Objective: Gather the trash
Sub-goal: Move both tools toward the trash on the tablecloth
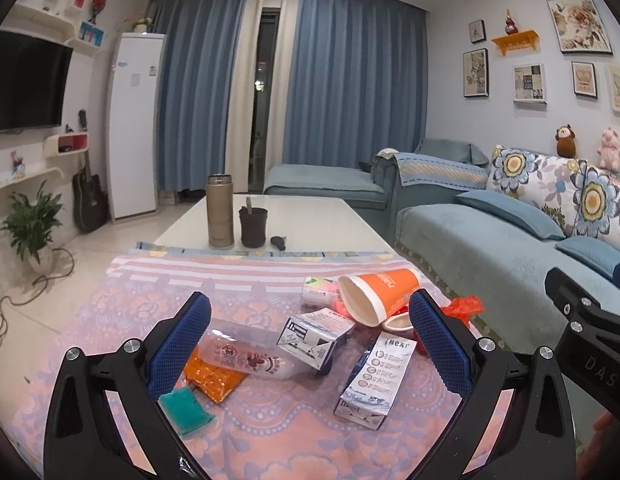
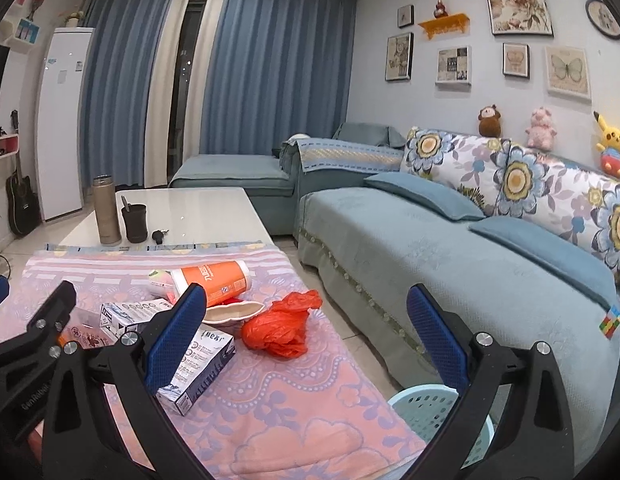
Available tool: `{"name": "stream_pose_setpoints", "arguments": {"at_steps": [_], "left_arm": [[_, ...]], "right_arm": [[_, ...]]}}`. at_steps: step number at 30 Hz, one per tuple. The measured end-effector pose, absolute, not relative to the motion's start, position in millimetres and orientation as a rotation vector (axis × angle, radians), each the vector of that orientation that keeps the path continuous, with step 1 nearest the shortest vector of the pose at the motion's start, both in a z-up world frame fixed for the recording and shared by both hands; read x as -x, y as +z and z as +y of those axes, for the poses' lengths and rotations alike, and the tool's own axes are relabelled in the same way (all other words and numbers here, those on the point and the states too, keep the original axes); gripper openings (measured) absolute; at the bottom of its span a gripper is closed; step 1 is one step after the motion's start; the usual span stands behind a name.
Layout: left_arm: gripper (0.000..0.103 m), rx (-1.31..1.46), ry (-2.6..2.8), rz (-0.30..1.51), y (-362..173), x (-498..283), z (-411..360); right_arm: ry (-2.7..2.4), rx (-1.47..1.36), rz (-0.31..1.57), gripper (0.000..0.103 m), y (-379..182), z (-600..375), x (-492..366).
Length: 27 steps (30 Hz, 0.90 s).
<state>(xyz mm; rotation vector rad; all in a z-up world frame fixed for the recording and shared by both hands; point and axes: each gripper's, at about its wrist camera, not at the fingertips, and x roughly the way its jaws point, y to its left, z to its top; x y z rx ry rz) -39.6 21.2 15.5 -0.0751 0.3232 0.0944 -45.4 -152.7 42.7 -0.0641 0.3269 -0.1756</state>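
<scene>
As litter is lying scattered over the pink-patterned cloth covering the surface [image 1: 294, 436], the left gripper [image 1: 310, 344] is hovering with its jaws spread wide and holding nothing, a clear plastic bottle [image 1: 250, 356] and two crumpled milk cartons [image 1: 373, 380] sitting just ahead, between its fingers. An orange wrapper [image 1: 214, 380] is peeking out from under the bottle, by the left finger. Beyond the right finger, an orange paper cup [image 1: 377, 292] is lying on its side. The right gripper [image 2: 306, 340] is likewise gaping empty, a crumpled red plastic bag [image 2: 282, 328] resting just ahead between its fingers, and a pale blue basket [image 2: 433, 416] is waiting on the floor below its right finger. Everything is looking light; the cartons and cup are likely crushing easily, the bottle is probably slipping unless pinched across its middle, and the bag is best gathered at its bunched centre.
</scene>
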Motion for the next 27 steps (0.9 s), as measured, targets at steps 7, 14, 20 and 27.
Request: {"name": "stream_pose_setpoints", "arguments": {"at_steps": [7,14,20,27], "left_arm": [[0.096,0.083,0.097,0.328,14.9,39.4,20.9],[0.096,0.070,0.120,0.327,18.1,37.9,17.7],[0.096,0.045,0.134,0.325,19.8,41.5,18.4],[0.096,0.037,0.135,0.331,21.3,44.3,18.7]], "right_arm": [[-0.184,0.064,0.306,0.095,45.1,-152.2,50.0],[-0.198,0.060,0.317,0.095,45.1,-151.4,48.7],[-0.217,0.076,0.292,0.095,49.0,-148.3,55.1],[-0.221,0.075,0.292,0.095,48.1,-147.7,55.9]]}}
